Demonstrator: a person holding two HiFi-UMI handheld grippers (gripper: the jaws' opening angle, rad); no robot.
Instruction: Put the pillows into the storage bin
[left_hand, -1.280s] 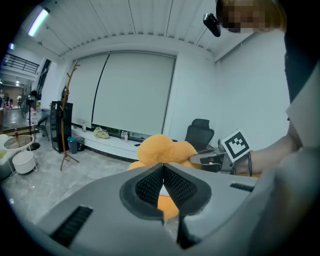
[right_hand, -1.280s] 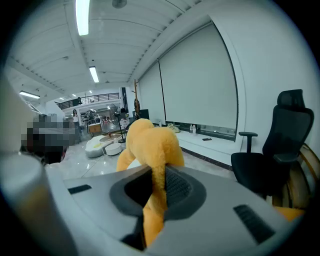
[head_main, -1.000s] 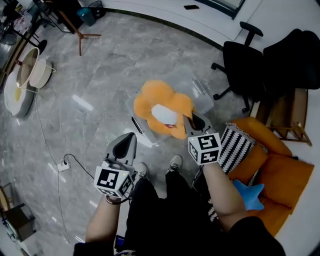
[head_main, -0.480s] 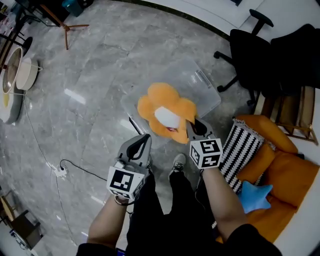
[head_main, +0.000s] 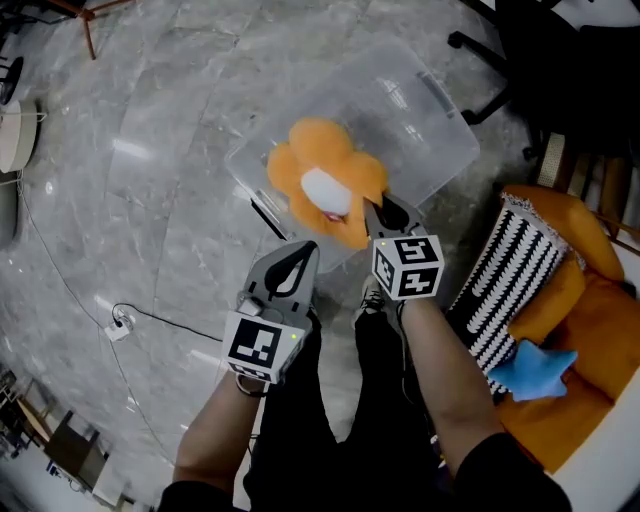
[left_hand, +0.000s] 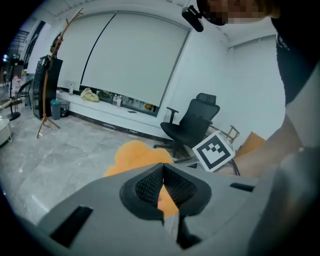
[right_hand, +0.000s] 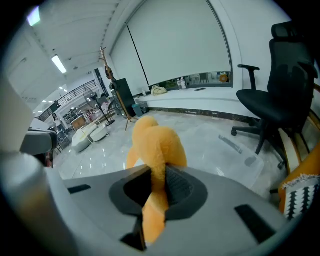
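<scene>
Right gripper (head_main: 388, 213) pinches one petal of the orange flower pillow (head_main: 322, 190), hanging above the clear storage bin's (head_main: 430, 110) near edge. Looks soft and light, and that petal squashes thin. Left gripper (head_main: 300, 255) is pressed together, empty.

Orange flower pillow (head_main: 325, 190): fuzzy plush cloth, matt. Storage bin (head_main: 420, 110): clear plastic, smooth, glossy. Floor (head_main: 150, 180) around the storage bin: grey marbled stone, polished, reflective. Left gripper (head_main: 303, 250) and right gripper (head_main: 385, 212) shells: matt grey plastic.

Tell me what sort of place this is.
Probably an open office or studio lounge: a black swivel office chair, a wide white roller blind and a polished grey stone floor.
</scene>
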